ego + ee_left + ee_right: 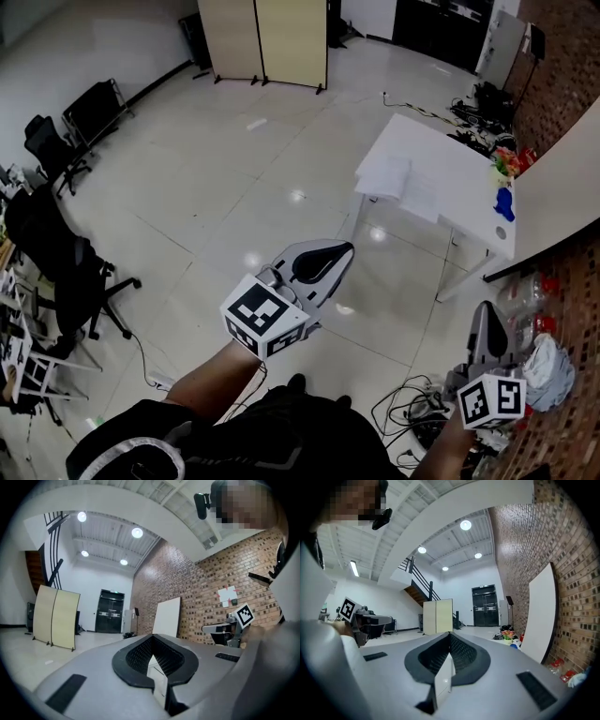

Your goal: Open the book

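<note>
A white table [469, 159] stands ahead on the tiled floor. On its near left part lies a white book or stack of sheets [384, 176], with a loose white sheet [422, 192] beside it. My left gripper [343, 251] is held in mid-air well short of the table, jaws together with nothing between them. My right gripper [486, 311] hangs lower at the right, also shut and empty. Both gripper views look level across the room; the left gripper [157, 667] and the right gripper [445, 672] show closed jaws there. The book is not visible in either.
A blue object [504, 203] and colourful items [506, 164] sit on the table's right end. A beige folding screen [267, 42] stands at the back, office chairs [66, 272] at the left, cables [412, 408] on the floor near my feet, and a brick wall [553, 84] at the right.
</note>
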Demonstrator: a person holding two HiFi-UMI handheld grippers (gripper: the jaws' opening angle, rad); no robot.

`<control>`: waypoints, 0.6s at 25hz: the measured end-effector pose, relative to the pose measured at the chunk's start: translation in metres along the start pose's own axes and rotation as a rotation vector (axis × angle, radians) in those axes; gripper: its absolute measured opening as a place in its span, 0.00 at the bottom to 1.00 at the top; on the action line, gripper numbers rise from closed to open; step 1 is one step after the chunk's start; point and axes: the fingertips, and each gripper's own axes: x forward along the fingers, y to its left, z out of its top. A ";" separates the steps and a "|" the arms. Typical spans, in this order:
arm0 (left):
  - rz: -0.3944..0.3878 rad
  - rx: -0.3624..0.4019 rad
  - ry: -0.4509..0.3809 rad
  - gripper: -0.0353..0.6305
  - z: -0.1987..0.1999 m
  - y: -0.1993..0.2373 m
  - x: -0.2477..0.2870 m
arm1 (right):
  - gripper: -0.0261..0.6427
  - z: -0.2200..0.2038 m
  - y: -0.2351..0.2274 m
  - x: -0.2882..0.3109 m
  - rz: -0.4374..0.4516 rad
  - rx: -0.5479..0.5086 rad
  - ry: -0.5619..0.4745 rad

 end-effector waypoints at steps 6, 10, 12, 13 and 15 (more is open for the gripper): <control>-0.029 0.063 -0.015 0.05 0.007 -0.027 0.011 | 0.04 -0.001 -0.010 -0.010 0.004 0.001 -0.014; -0.012 0.031 -0.006 0.05 0.006 -0.026 0.007 | 0.04 0.005 -0.006 -0.012 0.012 -0.015 -0.014; -0.008 0.024 -0.003 0.05 0.005 -0.027 0.005 | 0.04 0.006 -0.006 -0.013 0.009 -0.019 -0.013; -0.008 0.021 -0.004 0.05 0.005 -0.028 0.004 | 0.04 0.005 -0.006 -0.014 0.009 -0.020 -0.015; -0.008 0.022 -0.006 0.05 0.006 -0.031 0.002 | 0.04 0.004 -0.005 -0.016 0.014 -0.024 -0.021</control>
